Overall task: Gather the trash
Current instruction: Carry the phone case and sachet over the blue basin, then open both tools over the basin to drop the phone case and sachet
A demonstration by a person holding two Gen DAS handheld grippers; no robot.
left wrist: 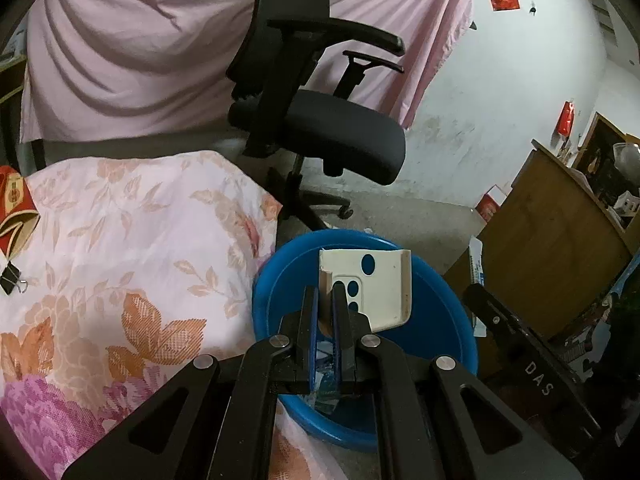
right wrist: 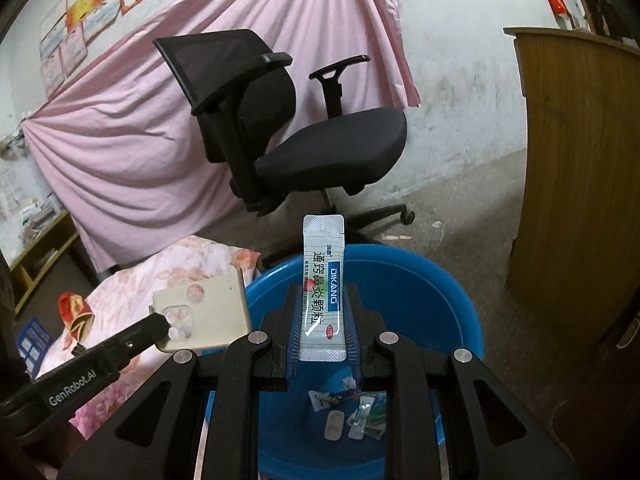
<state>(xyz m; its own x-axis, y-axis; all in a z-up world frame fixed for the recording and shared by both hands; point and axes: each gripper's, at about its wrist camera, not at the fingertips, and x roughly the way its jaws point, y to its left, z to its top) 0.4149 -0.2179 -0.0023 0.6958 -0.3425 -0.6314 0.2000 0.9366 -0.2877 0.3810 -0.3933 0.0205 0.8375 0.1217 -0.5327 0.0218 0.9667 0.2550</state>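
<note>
The sachet (right wrist: pixel 323 292) hides part of the blue basin (right wrist: pixel 460 312); scraps (right wrist: pixel 352 412) inside are too small to identify.

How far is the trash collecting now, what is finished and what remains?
Done: several small wrappers already lie in the blue basin. In hand: the left claw grips a white phone case over the basin, and the right claw holds a medicine sachet above it; neither is dropped yet. Left: a red packet and a black binder clip remain on the floral cloth.

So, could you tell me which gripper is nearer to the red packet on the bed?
Left. The left gripper, holding the phone case, is beside the bed near the red packet; the right gripper is farther, over the basin.
</note>
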